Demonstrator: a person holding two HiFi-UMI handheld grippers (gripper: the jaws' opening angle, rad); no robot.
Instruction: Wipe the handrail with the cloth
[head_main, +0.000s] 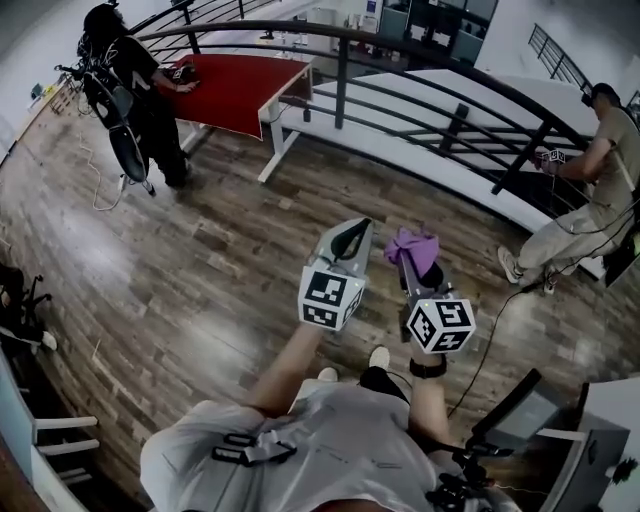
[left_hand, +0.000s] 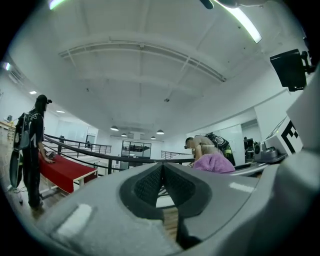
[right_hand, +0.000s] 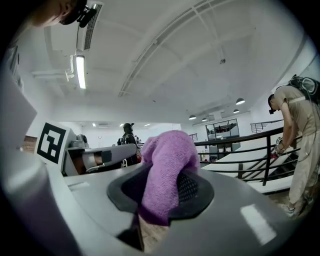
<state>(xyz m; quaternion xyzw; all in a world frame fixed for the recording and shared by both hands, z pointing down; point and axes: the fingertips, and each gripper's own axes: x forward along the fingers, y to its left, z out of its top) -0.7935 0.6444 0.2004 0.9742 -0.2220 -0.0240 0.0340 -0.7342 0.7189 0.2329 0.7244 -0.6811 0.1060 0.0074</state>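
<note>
**Cloth and grip.** The purple cloth (head_main: 417, 247) is pinched between the fingers of the right gripper (head_main: 413, 262), which are closed down onto it. A bunched fold stands up above the tips. We judge that this loose fold is left free to serve as the wiping face.

**Free gripper.** The left gripper (head_main: 345, 242) sits just beside the right one, at its 9 o'clock. Its fingers meet with nothing between them. It appears idle, as wiping needs only one tool.

**Distance to the work.** The dark handrail (head_main: 342, 32) curves from 11 o'clock round to 2 o'clock. It is well apart from both grippers, across bare wooden floor (head_main: 200, 250). We judge that wiping is not yet under way and that an approach towards 12 o'clock must come first.

**Surroundings.**
- A table with a red top (head_main: 235, 90) stands against the rail at 11 o'clock, with a person (head_main: 130, 90) beside it.
- A second person (head_main: 590, 190) bends at the rail at 2 o'clock. We judge that this person occupies that stretch of rail.
- A cable (head_main: 490, 340) trails over the floor at 4 o'clock.
- The rail section straight ahead looks unobstructed.
</note>
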